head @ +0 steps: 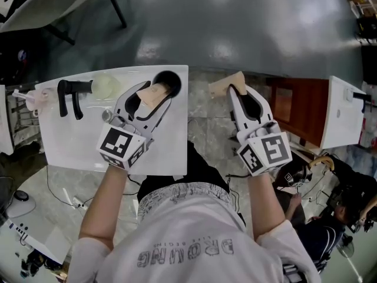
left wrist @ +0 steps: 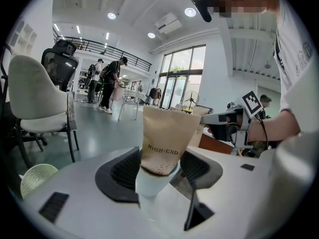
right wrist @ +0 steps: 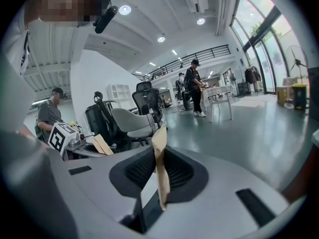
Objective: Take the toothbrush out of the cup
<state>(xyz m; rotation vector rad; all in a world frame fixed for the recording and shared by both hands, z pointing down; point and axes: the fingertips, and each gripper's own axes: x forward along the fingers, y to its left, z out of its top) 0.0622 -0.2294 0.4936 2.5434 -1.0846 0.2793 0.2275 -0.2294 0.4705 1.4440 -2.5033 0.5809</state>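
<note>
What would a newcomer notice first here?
Each gripper is shut on a tan paper packet: the left gripper grips a printed packet above the white board, the right gripper a second packet, seen edge-on. A dark cup sits at the board's far edge.

I see the black cup [head: 174, 78] upright at the table's [head: 70, 140] far edge; the brown packet [left wrist: 167, 138] (printed HIGH-END) stands clamped in the left gripper [left wrist: 159, 173].

A: What sort of room is it?
B: Glossy grey floor [head: 235, 28], with a white table [head: 65, 140] at nine o'clock.
A: And the light?
B: Tall windows [left wrist: 182, 78] at one o'clock, ceiling spotlights [left wrist: 111, 15], and a mezzanine railing [left wrist: 99, 45] at eleven.
</note>
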